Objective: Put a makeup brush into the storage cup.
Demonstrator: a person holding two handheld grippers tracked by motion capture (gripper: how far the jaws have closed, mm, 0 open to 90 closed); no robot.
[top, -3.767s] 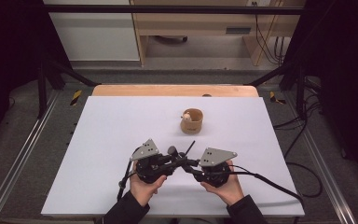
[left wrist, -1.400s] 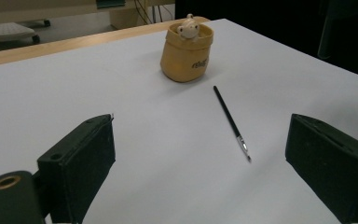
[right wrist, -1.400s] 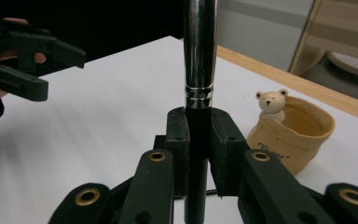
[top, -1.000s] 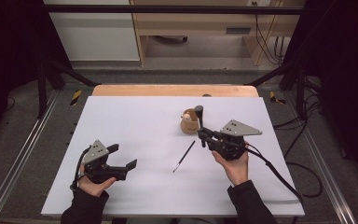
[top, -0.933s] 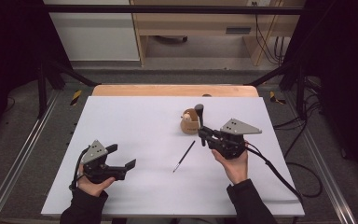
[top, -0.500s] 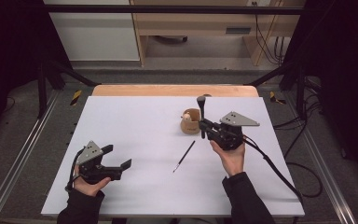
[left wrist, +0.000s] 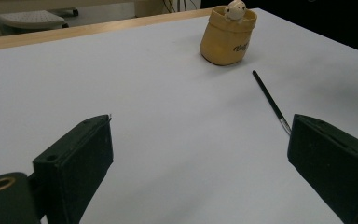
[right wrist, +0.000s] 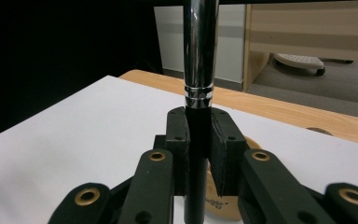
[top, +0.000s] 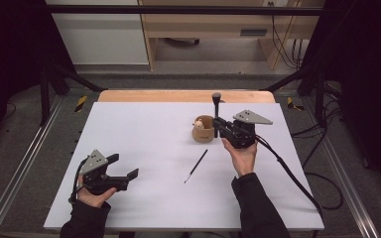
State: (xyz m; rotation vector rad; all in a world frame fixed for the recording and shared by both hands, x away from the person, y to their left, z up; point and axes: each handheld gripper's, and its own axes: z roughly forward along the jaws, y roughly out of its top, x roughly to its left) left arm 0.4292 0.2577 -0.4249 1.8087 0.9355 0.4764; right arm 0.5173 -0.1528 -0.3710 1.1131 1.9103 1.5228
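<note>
A tan pot (top: 204, 129) with a small pale figure on its rim stands on the white table (top: 144, 134); the left gripper view shows the pot (left wrist: 227, 36) far ahead. My right gripper (top: 220, 125) is shut on an upright makeup brush (top: 217, 103), right beside the pot; the brush's black handle and silver ferrule (right wrist: 198, 84) rise between the pads. A thin black pencil-like brush (top: 196, 165) lies flat on the table, pencil-like brush (left wrist: 270, 101) lying ahead of my left gripper. My left gripper (top: 125, 167) rests open near the front left with nothing in it.
A wooden strip (top: 183, 96) borders the table's far edge. Metal frame rails (top: 25, 163) run along both sides. A cable (top: 287, 171) trails from the right gripper toward the table's right edge. A wooden shelf unit (top: 213, 29) stands behind.
My right gripper has carried the makeup brush forward and up, close beside the pot. My left gripper has drifted slightly toward the front left, still open.
</note>
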